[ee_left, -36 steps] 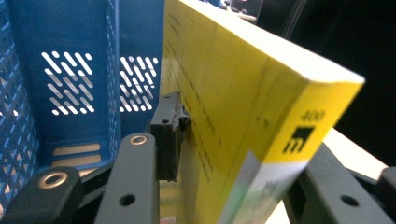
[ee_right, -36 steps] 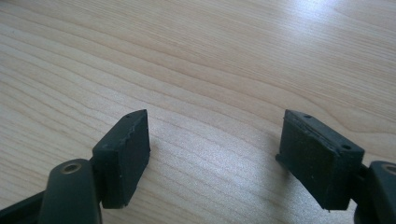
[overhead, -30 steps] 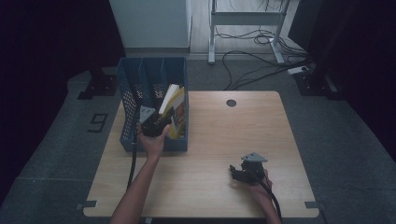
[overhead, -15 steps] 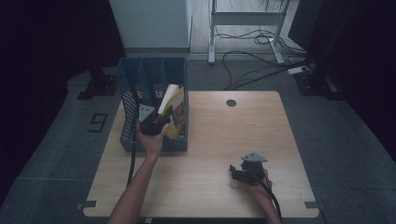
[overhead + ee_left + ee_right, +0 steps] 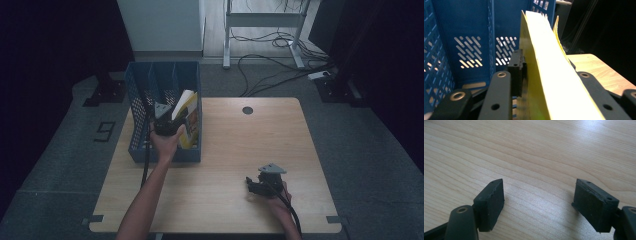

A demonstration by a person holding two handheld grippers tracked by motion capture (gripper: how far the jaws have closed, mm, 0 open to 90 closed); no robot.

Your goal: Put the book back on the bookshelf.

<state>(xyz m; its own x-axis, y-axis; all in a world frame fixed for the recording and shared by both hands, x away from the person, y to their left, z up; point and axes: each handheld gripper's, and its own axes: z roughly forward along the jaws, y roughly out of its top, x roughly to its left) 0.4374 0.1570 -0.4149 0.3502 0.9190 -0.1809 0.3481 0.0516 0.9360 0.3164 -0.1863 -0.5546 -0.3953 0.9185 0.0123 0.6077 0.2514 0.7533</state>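
Now the left gripper (image 5: 541, 75) has closed onto the yellow booklet (image 5: 544, 65) beside the blue organizer's wall (image 5: 464, 27).

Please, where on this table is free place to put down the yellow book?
Bare wood lies between the blue plastic file rack and the right gripper, and around the round cable hole. It is crowded where the left gripper holds the yellow book.

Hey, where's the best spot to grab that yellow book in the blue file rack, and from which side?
Grip the yellow book by its upper edge, coming from the rack's open near side: it stands tilted in the blue file rack, so its flat covers face the left tool.
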